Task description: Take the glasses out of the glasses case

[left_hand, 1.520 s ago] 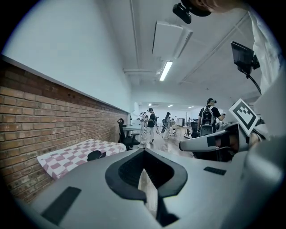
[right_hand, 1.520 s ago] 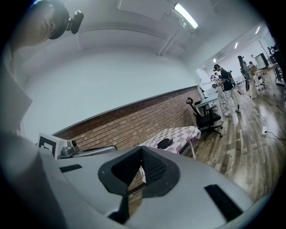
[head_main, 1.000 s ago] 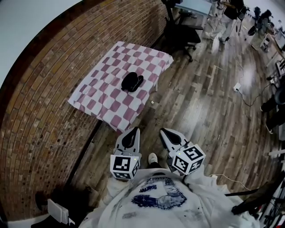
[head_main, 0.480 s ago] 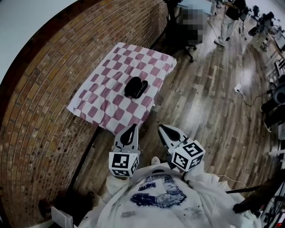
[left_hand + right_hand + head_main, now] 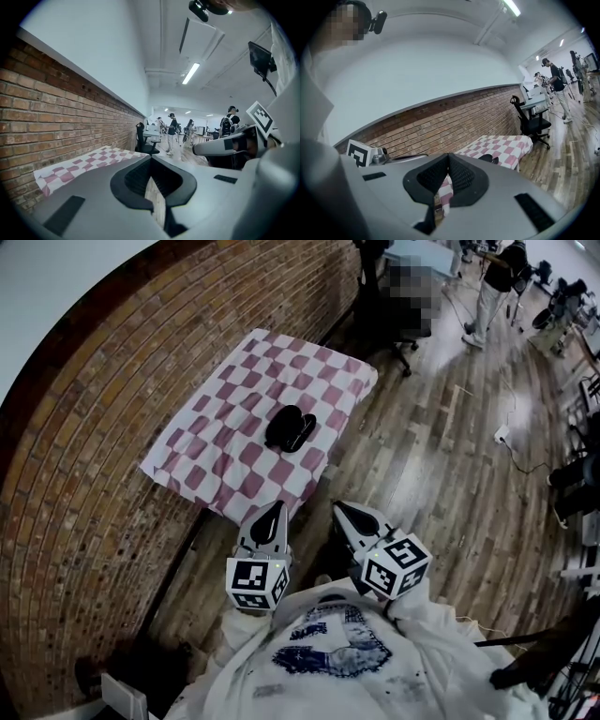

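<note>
Left tongs and right tongs were clenched, empty | glasses case lay upper-centre on bench | likely light, hard-shelled, slippery; take by lid edge.

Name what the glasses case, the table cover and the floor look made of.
Glasses case: black with a dull finish; too small to tell the material. Table cover: cloth in pink-and-white checks, its edges draping. Floor: wood-look planks with a slight sheen; real wood or laminate unclear.
</note>
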`<state>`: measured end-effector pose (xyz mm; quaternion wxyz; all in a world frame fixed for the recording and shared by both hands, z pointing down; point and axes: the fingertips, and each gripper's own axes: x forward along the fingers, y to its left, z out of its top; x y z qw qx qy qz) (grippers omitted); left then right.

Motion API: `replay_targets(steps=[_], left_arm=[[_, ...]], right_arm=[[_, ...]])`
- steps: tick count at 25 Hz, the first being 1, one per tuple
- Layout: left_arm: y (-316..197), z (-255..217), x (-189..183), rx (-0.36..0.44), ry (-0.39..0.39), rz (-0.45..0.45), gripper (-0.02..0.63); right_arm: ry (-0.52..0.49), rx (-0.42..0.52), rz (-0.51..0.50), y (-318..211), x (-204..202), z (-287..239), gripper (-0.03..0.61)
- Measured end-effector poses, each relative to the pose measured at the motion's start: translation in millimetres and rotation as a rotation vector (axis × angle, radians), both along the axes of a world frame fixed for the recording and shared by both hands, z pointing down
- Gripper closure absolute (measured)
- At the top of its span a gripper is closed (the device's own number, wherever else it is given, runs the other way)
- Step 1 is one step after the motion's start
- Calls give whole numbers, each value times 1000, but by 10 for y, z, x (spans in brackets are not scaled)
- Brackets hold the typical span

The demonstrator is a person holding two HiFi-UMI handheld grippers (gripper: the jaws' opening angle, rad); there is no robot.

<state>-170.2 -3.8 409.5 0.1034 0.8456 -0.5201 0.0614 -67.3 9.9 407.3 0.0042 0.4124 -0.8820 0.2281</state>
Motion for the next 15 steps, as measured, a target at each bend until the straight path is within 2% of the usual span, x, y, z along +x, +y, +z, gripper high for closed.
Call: replay_targets(steps=[15], left_arm=[[-735, 7, 7, -13, -21, -48, 606]], right_arm=[[-22, -5, -49, -860, -6, 10, 565]])
